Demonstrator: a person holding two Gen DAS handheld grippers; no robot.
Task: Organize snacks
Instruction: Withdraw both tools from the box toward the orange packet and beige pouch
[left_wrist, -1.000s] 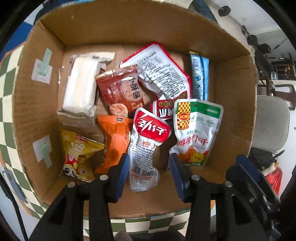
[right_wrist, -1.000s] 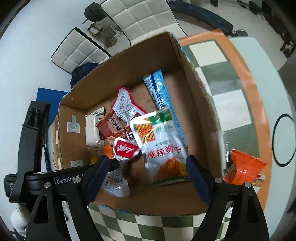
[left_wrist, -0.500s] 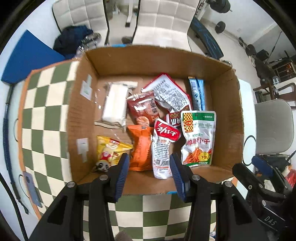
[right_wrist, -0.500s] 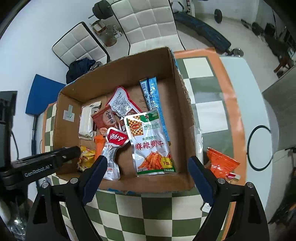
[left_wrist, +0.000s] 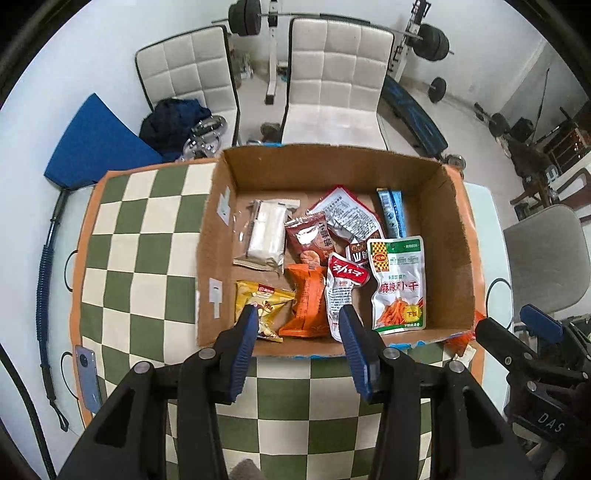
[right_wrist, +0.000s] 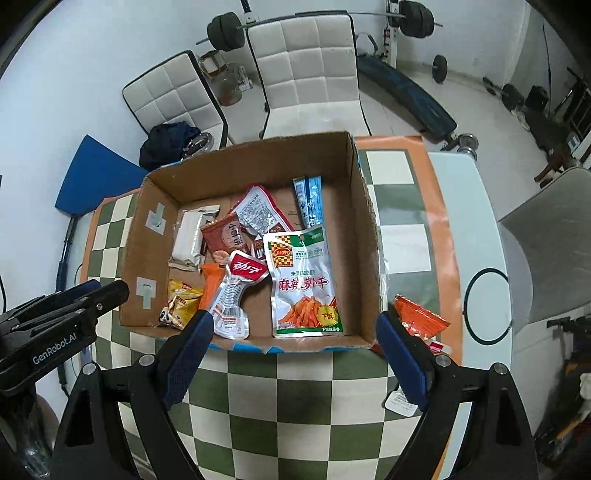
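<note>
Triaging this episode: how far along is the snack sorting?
Mostly done: about nine packets lie in the cardboard box, including the carrot-strip pouch. In hand: nothing; the left gripper and right gripper are both empty, above the box's near edge. Left: an orange packet and a small white sachet on the checkered cloth.

Snack packets (left_wrist: 397, 282) lie in the box (left_wrist: 456, 236) on the table (right_wrist: 443, 236) — one packet (right_wrist: 419, 317) (outside) just right of it.

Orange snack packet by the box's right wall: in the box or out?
Out. The orange snack packet lies on the checkered cloth, outside the cardboard box.
</note>
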